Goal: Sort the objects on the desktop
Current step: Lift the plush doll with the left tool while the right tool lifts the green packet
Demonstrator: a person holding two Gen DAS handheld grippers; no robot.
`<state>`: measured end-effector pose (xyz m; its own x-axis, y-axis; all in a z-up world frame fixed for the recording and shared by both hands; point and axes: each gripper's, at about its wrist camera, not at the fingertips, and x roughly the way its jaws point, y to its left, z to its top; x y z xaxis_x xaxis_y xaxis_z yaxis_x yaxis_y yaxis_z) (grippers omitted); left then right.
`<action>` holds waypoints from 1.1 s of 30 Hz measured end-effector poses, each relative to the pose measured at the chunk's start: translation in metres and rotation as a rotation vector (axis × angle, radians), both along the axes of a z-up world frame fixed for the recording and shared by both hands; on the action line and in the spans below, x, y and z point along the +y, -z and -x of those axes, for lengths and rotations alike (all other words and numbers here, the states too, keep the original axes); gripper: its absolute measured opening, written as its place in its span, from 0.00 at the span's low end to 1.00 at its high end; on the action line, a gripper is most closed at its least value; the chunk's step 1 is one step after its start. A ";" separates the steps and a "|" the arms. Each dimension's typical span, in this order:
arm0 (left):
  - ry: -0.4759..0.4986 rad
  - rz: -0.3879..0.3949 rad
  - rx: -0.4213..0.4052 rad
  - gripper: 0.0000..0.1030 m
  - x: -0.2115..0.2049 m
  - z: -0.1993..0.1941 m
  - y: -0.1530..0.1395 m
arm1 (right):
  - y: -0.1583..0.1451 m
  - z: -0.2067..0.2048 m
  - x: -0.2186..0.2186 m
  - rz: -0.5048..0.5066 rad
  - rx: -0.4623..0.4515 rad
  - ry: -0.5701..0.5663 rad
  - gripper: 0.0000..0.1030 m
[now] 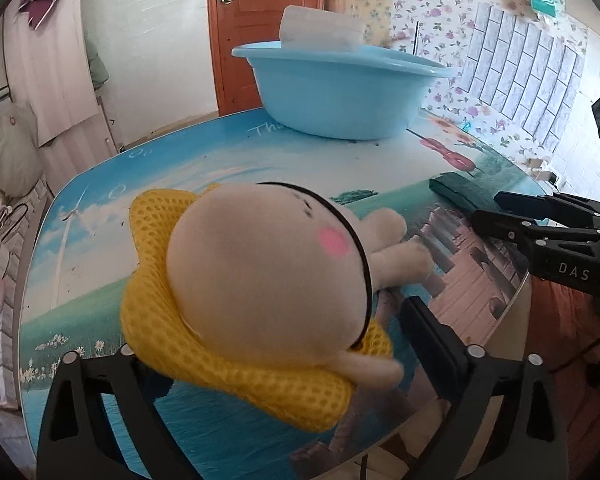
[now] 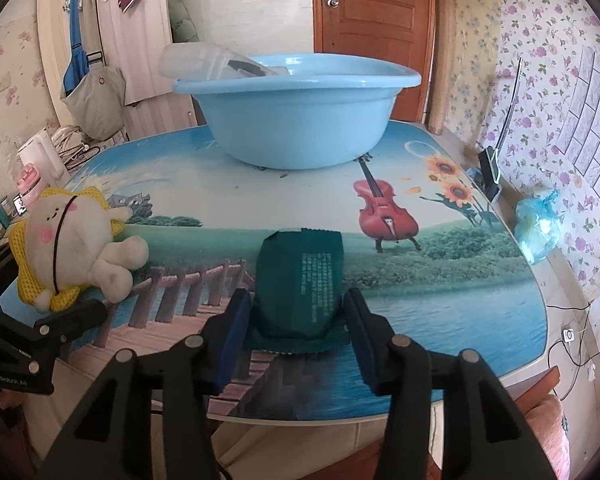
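Two pairs of handheld tongs work a picture-printed counter (image 2: 440, 312) at once. The left tongs (image 1: 284, 344) are spread wide around a cream plush doll w/ a yellow mesh collar (image 1: 268, 272), which lies on its side at the counter's near-left corner; whether the pads touch the plush can't be told from the wrist view. The right tongs (image 2: 300, 320) stand open either side of a dark green foil sachet w/ printed text (image 2: 302, 284), lying flat near the front edge, long axis running straight away from the tongs toward the far side. The pads sit just beside its long edges, no squeeze evident. At the far end stands a light blue plastic basin (image 2: 296, 120), w/ a translucent plastic container (image 2: 192, 62) leaning over its rim. Judged from the layout, the basin is the likely drop spot: it lies dead ahead of the sachet and the right tongs, and ahead-right of the doll. Each item is nearer its own tongs, so no crossover looks needed.
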<state>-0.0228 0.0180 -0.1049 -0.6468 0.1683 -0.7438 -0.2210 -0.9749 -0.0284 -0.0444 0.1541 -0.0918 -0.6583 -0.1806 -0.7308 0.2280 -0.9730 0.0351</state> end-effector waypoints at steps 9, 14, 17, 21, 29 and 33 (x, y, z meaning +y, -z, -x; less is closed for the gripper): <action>-0.011 -0.011 0.014 0.69 -0.003 -0.001 -0.004 | 0.000 0.000 0.000 0.001 0.000 0.000 0.45; -0.011 -0.024 0.018 0.58 -0.006 -0.003 -0.007 | 0.000 0.000 0.000 0.002 0.000 0.000 0.44; -0.017 -0.036 0.020 0.57 -0.007 -0.003 -0.008 | 0.000 -0.002 -0.001 0.004 0.002 -0.014 0.42; -0.016 -0.051 0.024 0.55 -0.008 -0.004 -0.009 | -0.002 -0.003 -0.005 0.000 0.011 -0.022 0.42; -0.011 -0.075 0.053 0.54 -0.010 -0.008 -0.016 | -0.009 -0.004 -0.005 0.001 0.035 -0.018 0.41; -0.022 -0.088 0.054 0.54 -0.013 -0.009 -0.023 | -0.018 -0.007 -0.005 0.000 0.068 -0.017 0.41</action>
